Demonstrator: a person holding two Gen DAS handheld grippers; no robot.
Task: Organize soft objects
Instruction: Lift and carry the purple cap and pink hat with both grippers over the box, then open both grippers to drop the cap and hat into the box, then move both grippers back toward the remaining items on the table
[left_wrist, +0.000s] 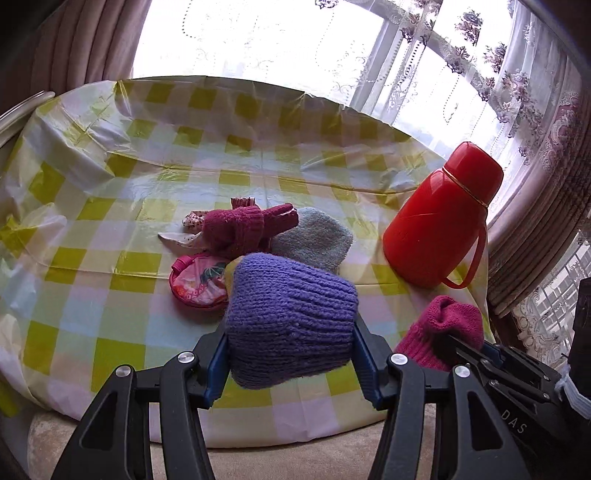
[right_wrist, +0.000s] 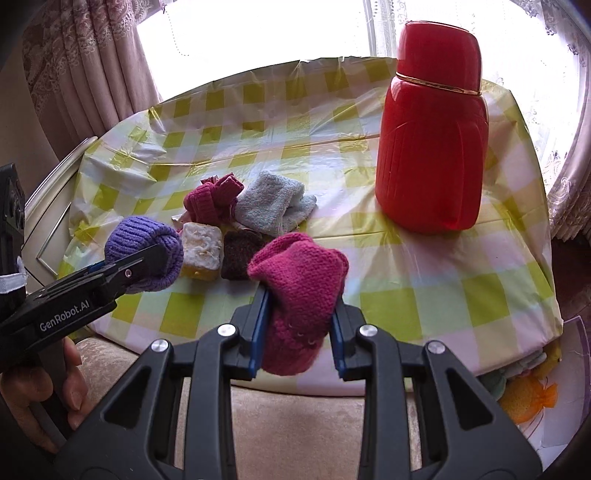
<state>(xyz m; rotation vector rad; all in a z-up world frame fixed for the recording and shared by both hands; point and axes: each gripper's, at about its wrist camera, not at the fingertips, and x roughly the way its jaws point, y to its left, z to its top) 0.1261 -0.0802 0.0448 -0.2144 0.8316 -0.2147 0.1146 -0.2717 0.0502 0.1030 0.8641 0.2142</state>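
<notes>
Left tongs (left_wrist: 290, 354): black arms with blue pads, clamped on a rolled purple knitted woollen bundle (left_wrist: 288, 317); pads press on both its flanks, and the bundle is held above the near edge of the table.

Right tongs (right_wrist: 297, 325): same make, closed narrower on a folded magenta-pink knitted woollen piece (right_wrist: 299, 280), which hangs between the pads over the near part of the table. In the left wrist view these tongs show at lower right with the pink piece in their tips.

Hand (right_wrist: 55, 387): bare fingers around the handle of the left tongs, seen at lower left of the right wrist view.

Pile on the table, just beyond both held pieces:
- dark crimson knitted woollen roll (left_wrist: 243, 225), lying across a white spotted cloth scrap (left_wrist: 184, 230);
- pale blue fluffy towelling cloth (left_wrist: 314, 240), touching the crimson roll;
- round pink printed fabric pouch (left_wrist: 199, 282), nearest the purple bundle;
- cream and yellow sponge-like block (right_wrist: 201, 251), beside a dark brown knitted square (right_wrist: 240, 254).

Red plastic vacuum flask (left_wrist: 439, 218), with gold band and loop handle: upright, to the right of the pile and apart from it.

Table (left_wrist: 110, 229): covered with a crinkled yellow, white and pale blue checked plastic sheet.

Lace curtains (left_wrist: 480, 74), flower-patterned, hang behind the table before a bright window.
</notes>
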